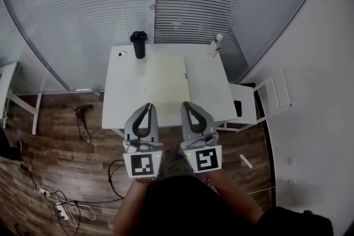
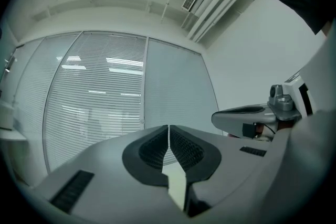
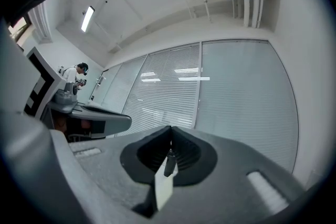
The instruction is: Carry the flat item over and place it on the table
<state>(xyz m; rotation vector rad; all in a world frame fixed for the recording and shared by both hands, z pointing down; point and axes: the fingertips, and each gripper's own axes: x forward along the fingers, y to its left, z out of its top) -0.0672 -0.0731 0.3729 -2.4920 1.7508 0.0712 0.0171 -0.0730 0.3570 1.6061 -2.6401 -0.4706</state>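
Fingers (image 2: 152, 147) of left gripper (image 1: 149, 105) and right gripper (image 1: 186, 104) pinch near edge of flat sheet (image 1: 166, 77).

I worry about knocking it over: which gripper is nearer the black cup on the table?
Left. In the head view the left gripper sits almost straight below the black cup; the right gripper sits farther off to the right.

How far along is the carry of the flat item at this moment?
Done: the pale flat sheet is already over the white table, short of the black cup. In hand: the left gripper and right gripper are each shut on its near edge. Left: lower it flat and let go; whether it touches the tabletop yet cannot be told.
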